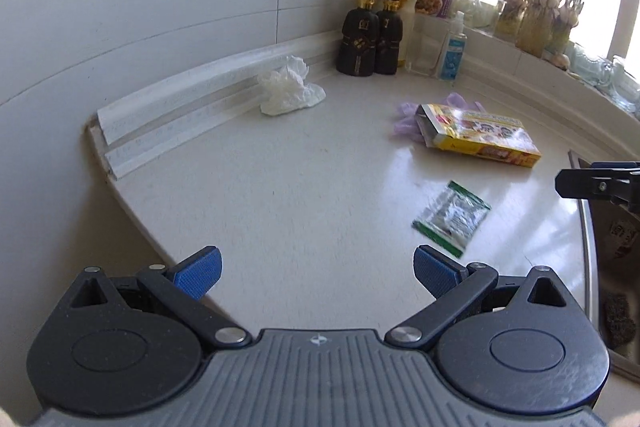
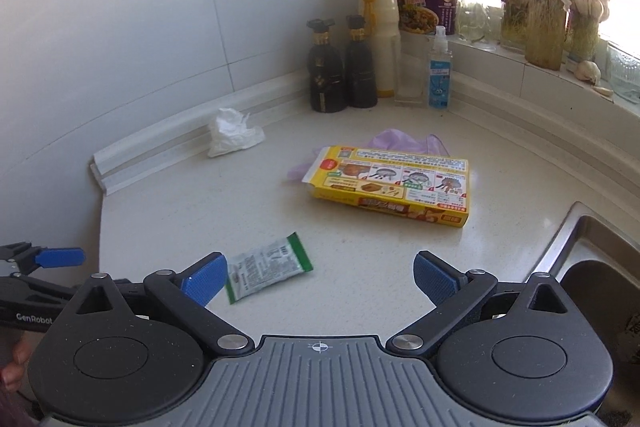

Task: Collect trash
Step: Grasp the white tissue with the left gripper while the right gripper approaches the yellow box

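While both grippers hang empty with jaws spread, the green-edged sachet (image 2: 267,269) lies near the surface's front edge, just ahead-left of the right gripper (image 2: 318,277), apparently nearer it than the left gripper (image 1: 318,273), long axis slanting.

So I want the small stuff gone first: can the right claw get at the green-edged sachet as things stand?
Probably yes. The right claw is open, and the sachet lies flat on the counter just beside its left finger, with nothing on top or between them.
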The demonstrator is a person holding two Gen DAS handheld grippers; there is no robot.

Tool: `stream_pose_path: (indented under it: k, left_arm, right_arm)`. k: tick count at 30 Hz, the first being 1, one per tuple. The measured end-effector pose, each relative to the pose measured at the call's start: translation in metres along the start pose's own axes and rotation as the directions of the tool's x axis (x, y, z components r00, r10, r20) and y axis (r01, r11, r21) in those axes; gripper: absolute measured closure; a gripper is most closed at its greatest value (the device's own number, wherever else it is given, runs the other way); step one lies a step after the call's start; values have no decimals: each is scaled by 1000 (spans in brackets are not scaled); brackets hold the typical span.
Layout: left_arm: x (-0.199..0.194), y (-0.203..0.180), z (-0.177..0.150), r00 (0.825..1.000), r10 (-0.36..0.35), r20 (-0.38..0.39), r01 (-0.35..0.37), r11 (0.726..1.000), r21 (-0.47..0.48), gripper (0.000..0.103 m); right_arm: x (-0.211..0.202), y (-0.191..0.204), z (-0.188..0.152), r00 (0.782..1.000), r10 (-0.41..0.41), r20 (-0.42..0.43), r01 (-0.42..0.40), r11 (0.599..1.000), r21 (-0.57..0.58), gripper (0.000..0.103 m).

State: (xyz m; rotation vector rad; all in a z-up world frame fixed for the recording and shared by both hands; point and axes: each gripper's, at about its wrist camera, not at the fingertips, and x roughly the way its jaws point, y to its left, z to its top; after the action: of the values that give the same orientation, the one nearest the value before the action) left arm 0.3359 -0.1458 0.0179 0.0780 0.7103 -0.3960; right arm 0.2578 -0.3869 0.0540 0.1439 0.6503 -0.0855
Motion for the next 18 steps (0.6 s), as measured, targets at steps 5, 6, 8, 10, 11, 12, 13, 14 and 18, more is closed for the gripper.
stream_pose_path:
  k: [5,6,8,10,11,12,13,14,18]
  left_arm:
    - [33,3,21,1000,-1,14,1,1000,11,1]
    - [39,3,25,1000,-8,15,7,1000,7,1]
    - [50,0,32,999,-29,17,29,1000,3,1]
    - [60,-5,39,998,-56,23,56,998,6,1]
    - [64,-7,41,998,-60,30,59,998,12,1]
    - [67,-10,45,997,-57,44,56,998,24,1]
    - [71,-13,48,997,-49,59,46,998,45,1]
    - [76,-16,53,997,-34,75,29,997,72,1]
    - [97,-17,69,990,40,132,-59,988,144,1]
  right_arm:
    - [29,-28,12,1000,2,-17,-2,1000,8,2]
    - [36,-34,14,1000,1,-20,-1,1000,10,2]
    - [48,-46,20,1000,-10,-28,11,1000,25,2]
    - [58,-61,25,1000,-10,-23,11,998,56,2]
    - [62,-68,27,1000,-3,-18,4,997,79,2]
    - [66,-75,29,1000,5,-15,-4,995,101,2]
    - [70,-81,31,1000,13,-14,-12,993,119,2]
    - [73,-86,33,1000,21,-13,-19,992,128,2]
    - [88,-100,41,999,33,-14,-30,989,143,2]
